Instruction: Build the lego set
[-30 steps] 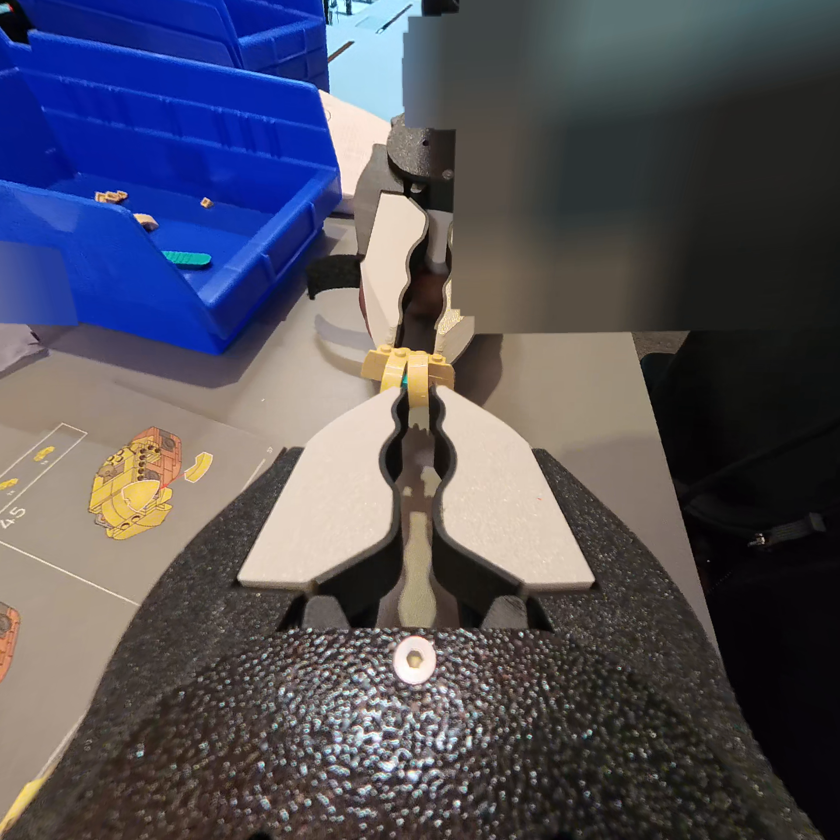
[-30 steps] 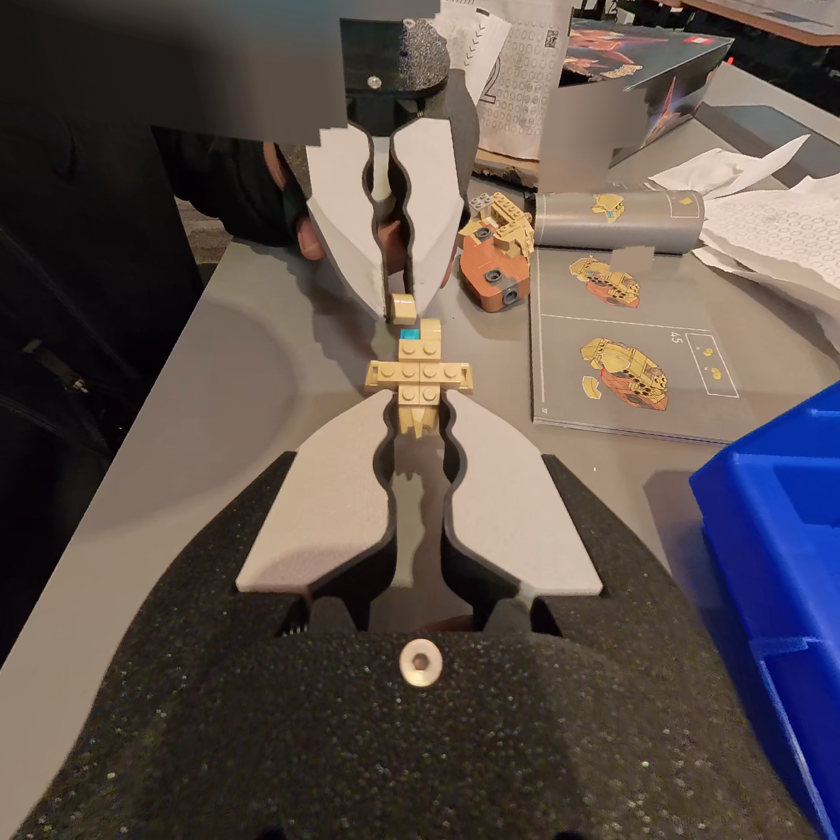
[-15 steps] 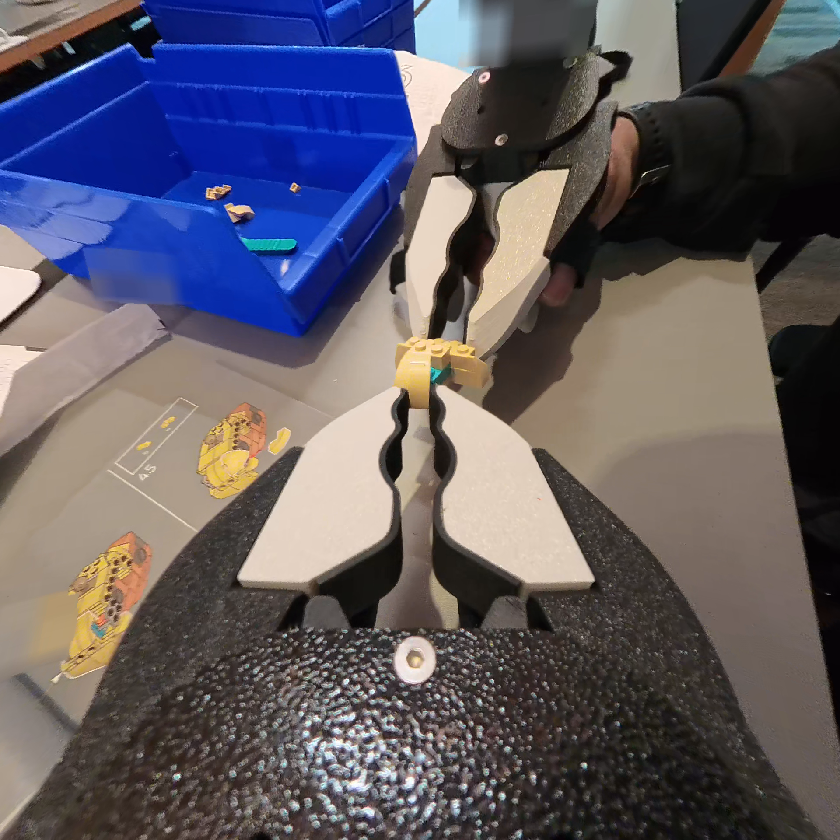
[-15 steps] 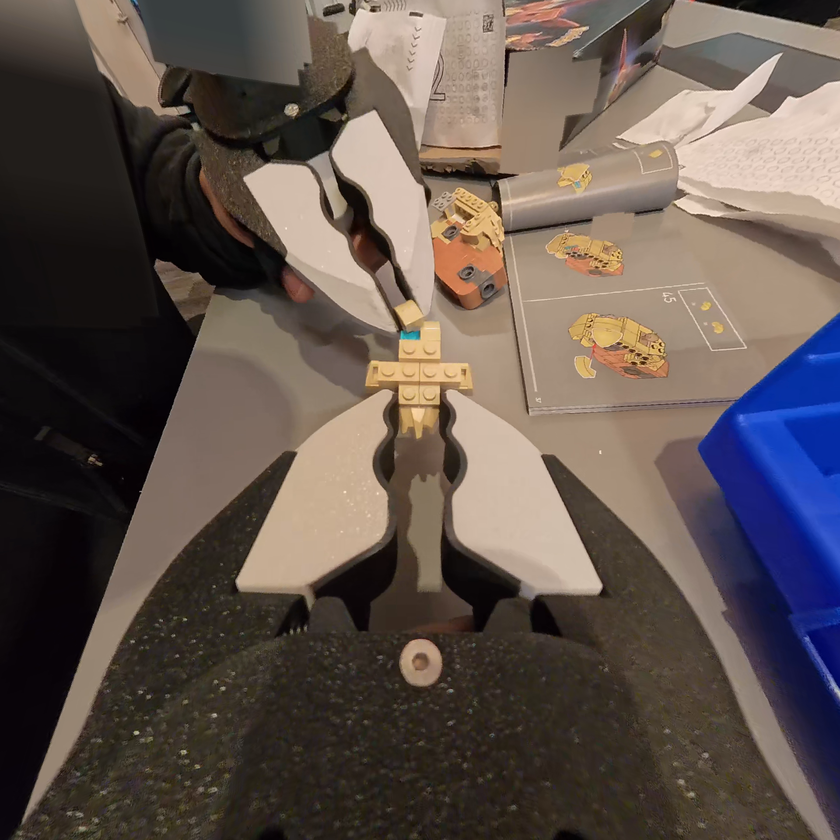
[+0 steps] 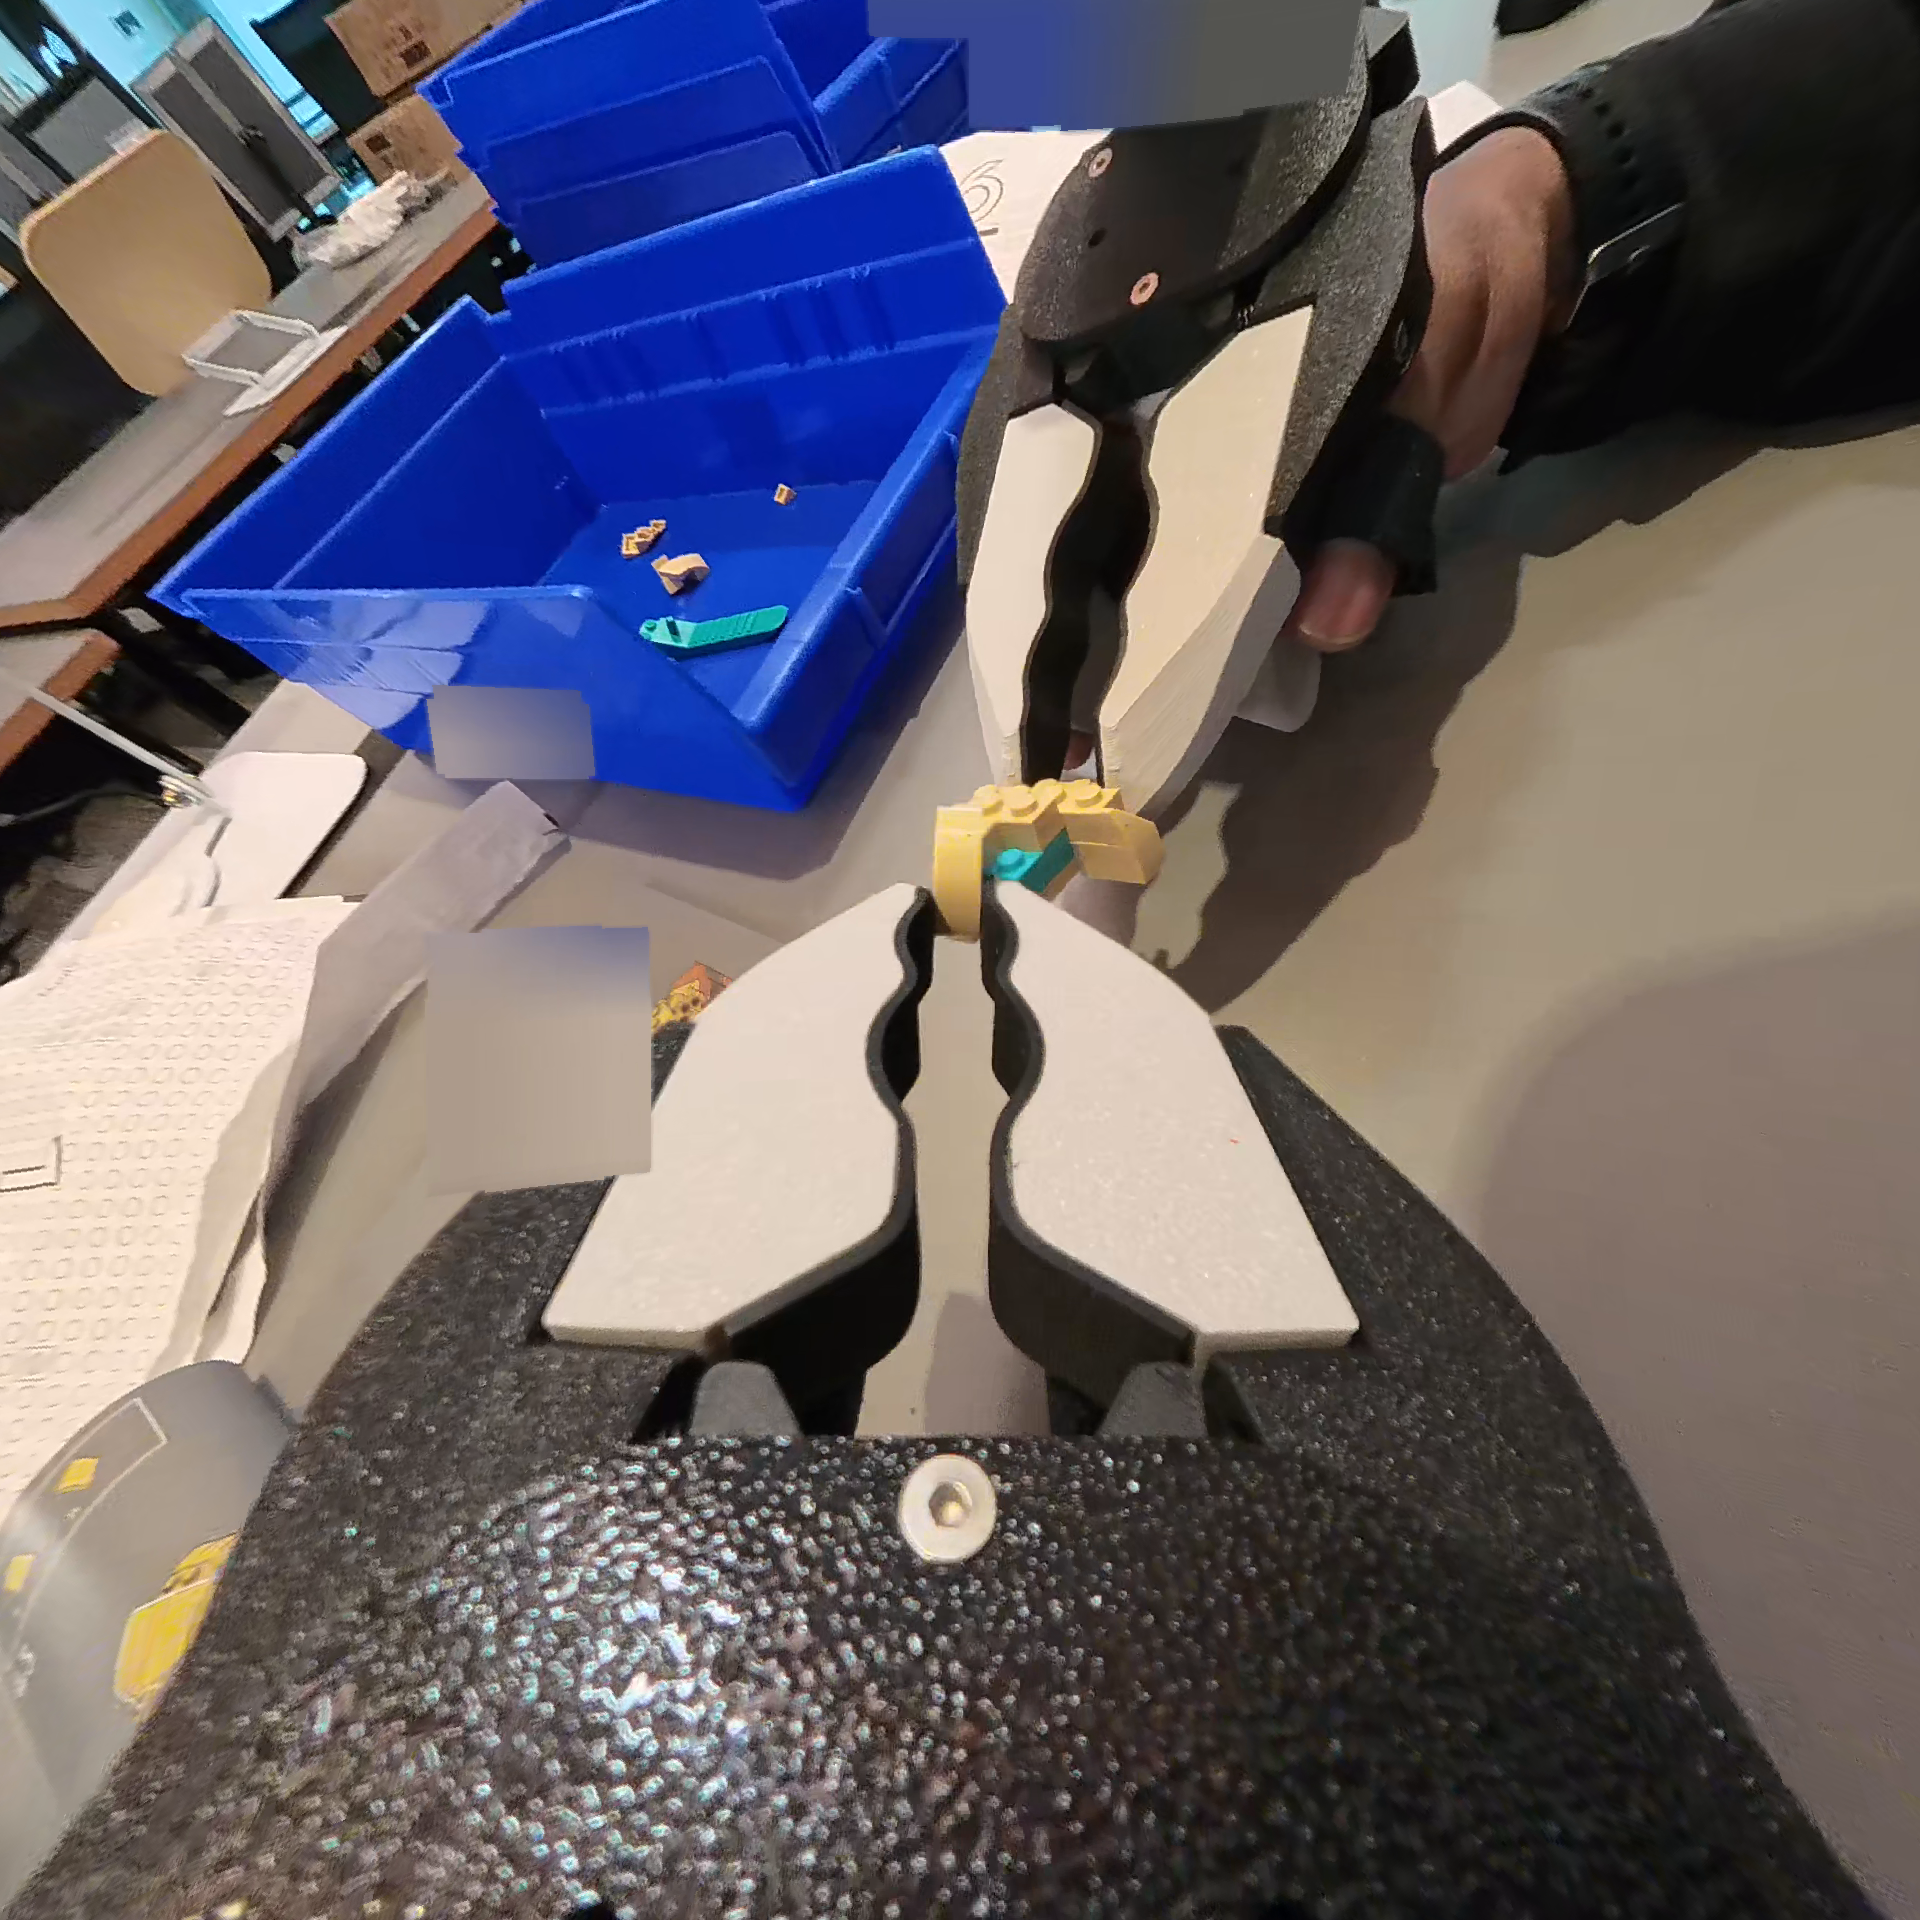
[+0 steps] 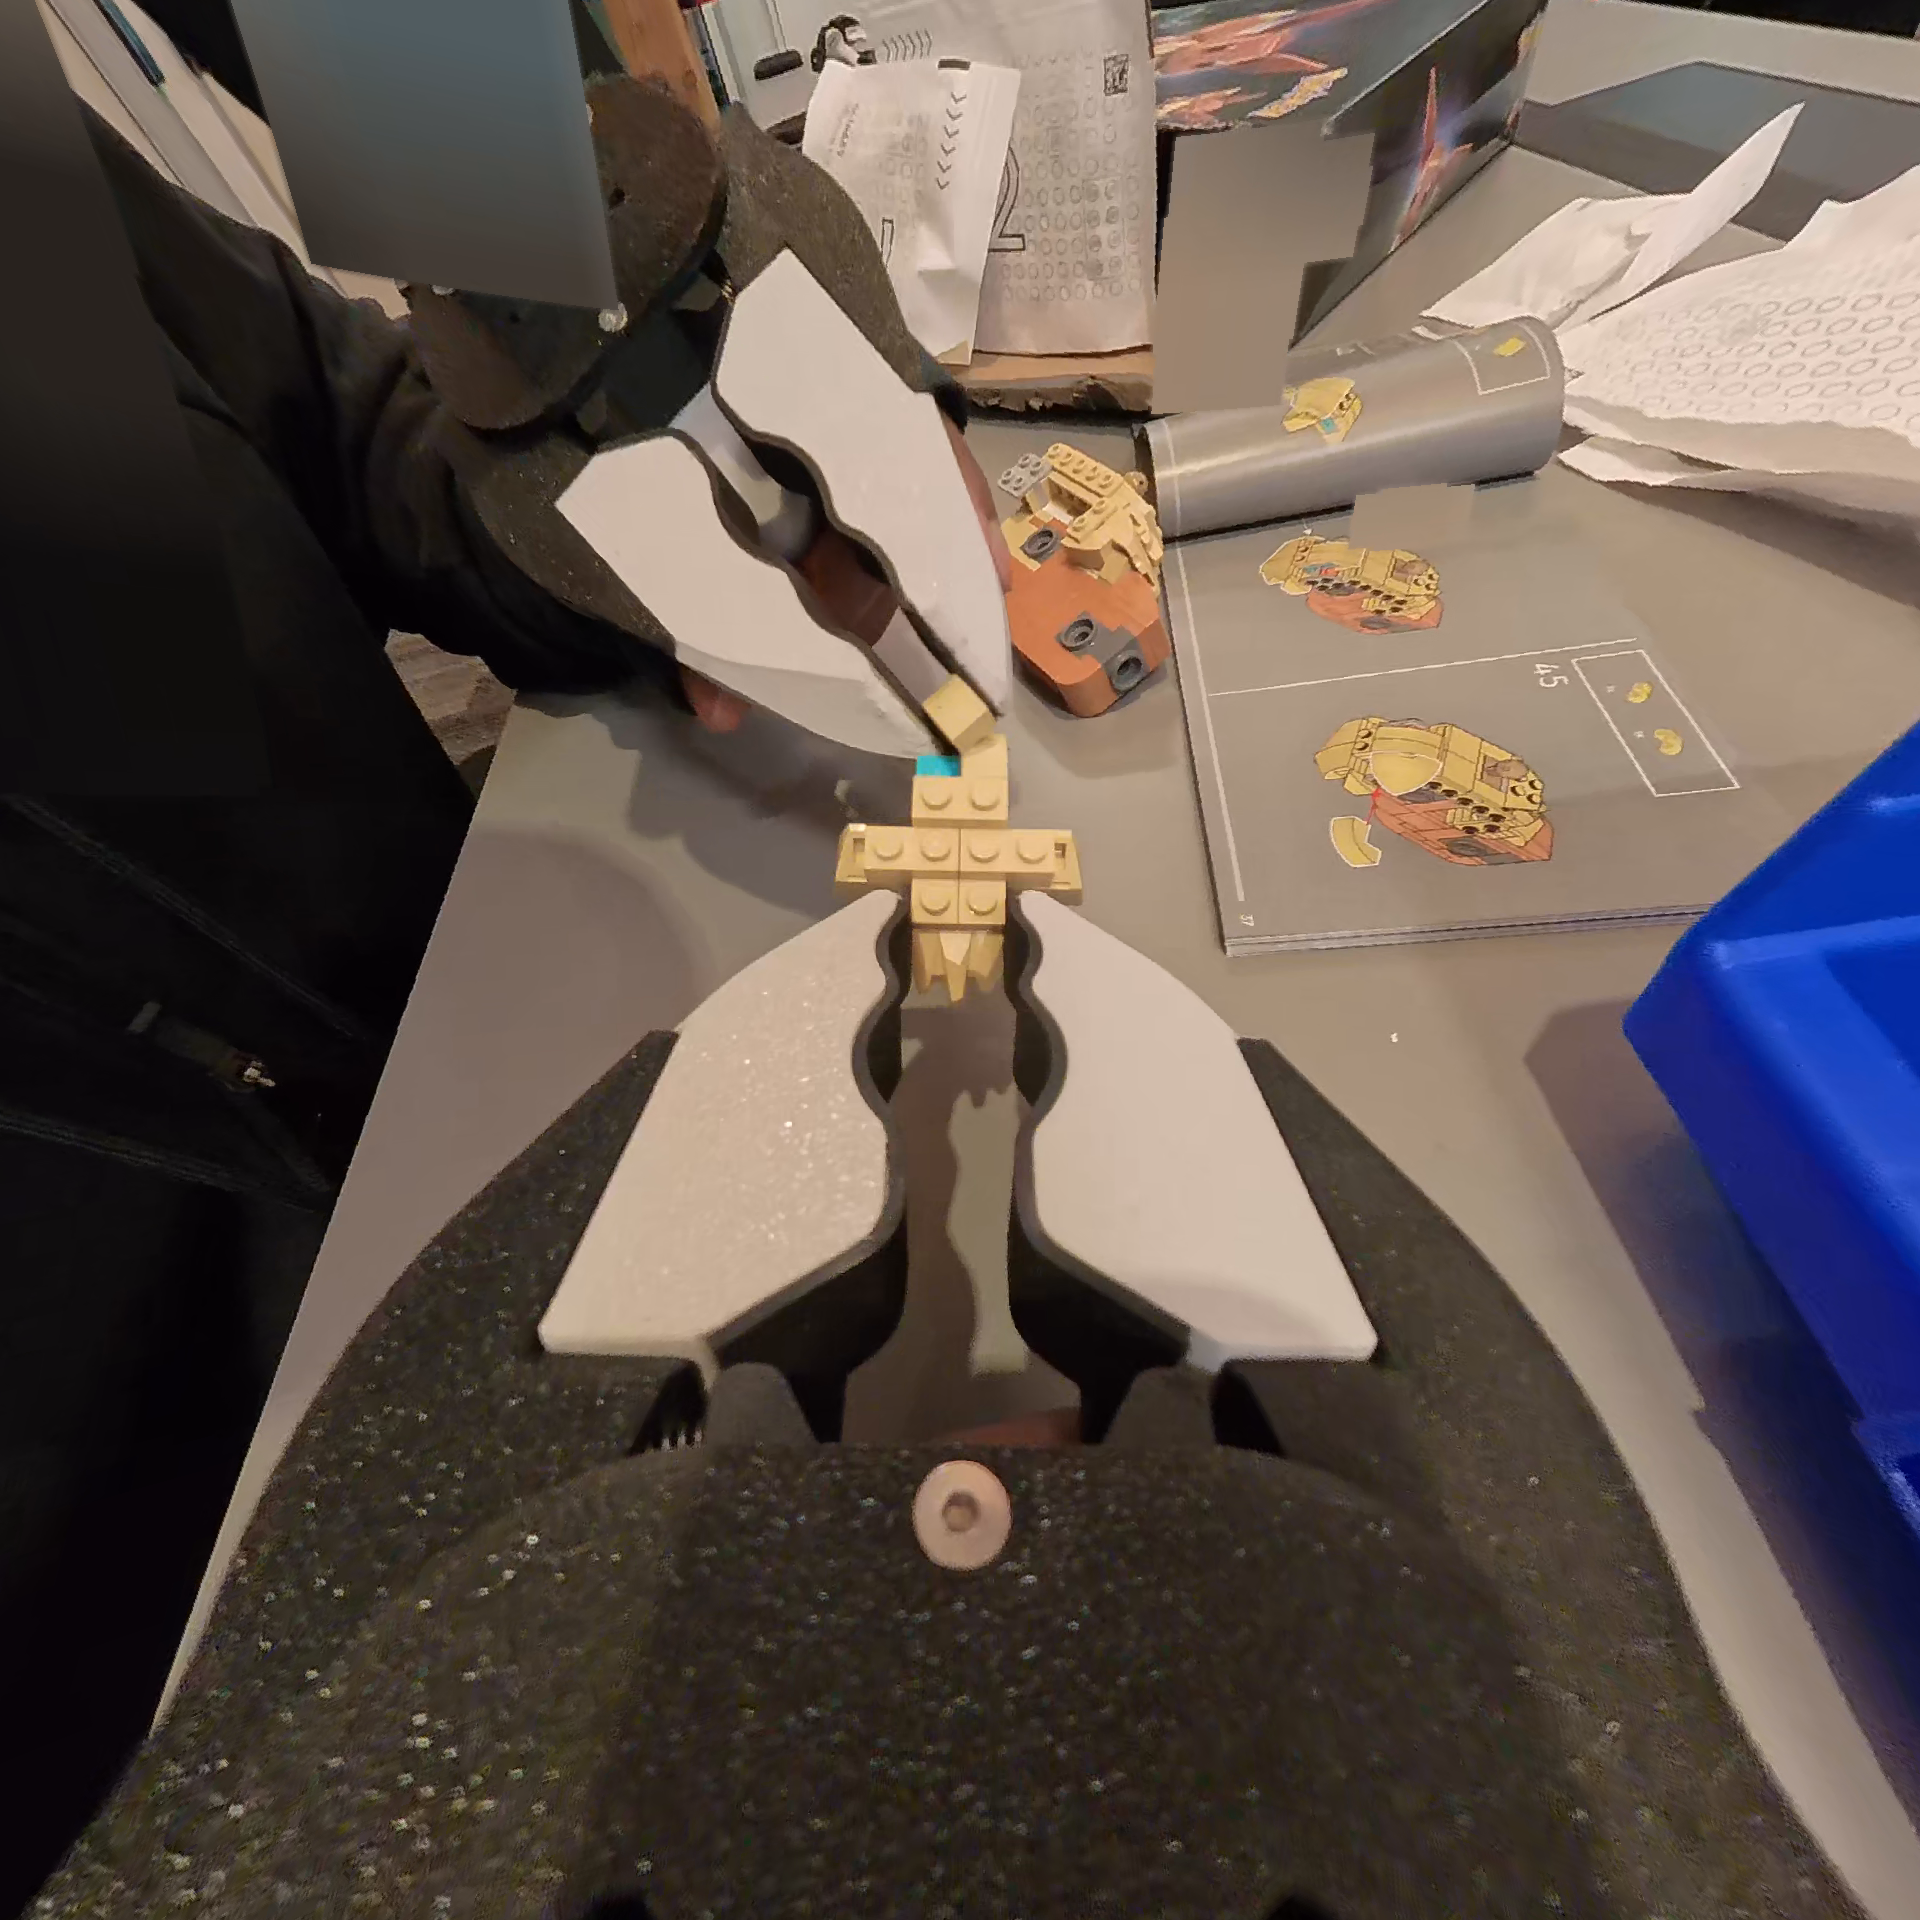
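Tool (image 6: 958,925) gripping brick cross (image 6: 958,854); bin (image 5: 582,499) leftward

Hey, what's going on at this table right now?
A person is working toy bricks with two handheld grippers. The right gripper clamps a tan cross-shaped brick assembly in its jaws, above the grey table. The left gripper grips a small curved tan brick and holds it against the assembly's teal-tipped far end. An open instruction booklet lies alongside.

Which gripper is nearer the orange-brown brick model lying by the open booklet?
Left. The left gripper holds a small tan piece right beside the orange-brown brick model. The right gripper, clamping the tan cross-shaped assembly, is farther back.
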Demonstrator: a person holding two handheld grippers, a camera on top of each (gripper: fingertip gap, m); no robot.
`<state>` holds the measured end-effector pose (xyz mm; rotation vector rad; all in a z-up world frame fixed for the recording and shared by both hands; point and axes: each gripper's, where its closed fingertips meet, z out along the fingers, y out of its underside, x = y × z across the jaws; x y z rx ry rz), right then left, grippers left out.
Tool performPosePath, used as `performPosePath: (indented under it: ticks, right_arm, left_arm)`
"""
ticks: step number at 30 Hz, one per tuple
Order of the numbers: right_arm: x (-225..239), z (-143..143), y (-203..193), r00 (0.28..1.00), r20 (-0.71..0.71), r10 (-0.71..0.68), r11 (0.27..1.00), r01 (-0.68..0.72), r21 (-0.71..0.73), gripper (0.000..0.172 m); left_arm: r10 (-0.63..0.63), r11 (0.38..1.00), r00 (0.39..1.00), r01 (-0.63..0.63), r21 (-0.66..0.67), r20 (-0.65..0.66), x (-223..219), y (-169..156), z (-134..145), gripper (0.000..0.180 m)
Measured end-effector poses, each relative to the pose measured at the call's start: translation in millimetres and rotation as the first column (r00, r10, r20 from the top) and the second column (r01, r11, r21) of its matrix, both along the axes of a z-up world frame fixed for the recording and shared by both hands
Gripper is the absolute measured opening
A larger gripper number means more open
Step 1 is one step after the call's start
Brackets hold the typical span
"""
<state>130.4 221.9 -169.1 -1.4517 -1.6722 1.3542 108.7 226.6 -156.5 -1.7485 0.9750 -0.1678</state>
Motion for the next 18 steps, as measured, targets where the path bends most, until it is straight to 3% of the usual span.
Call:
performPosePath:
  ticks: [18]
  right_arm:
    - [-1.3,-2.9,1.4,1.0,0.016,-0.015,1.0,0.015,0.022,0.017]
  left_arm:
    - [-0.037,0.998,0.988,0.044,0.043,-0.15,0.1,-3.8,-4.3,0.008]
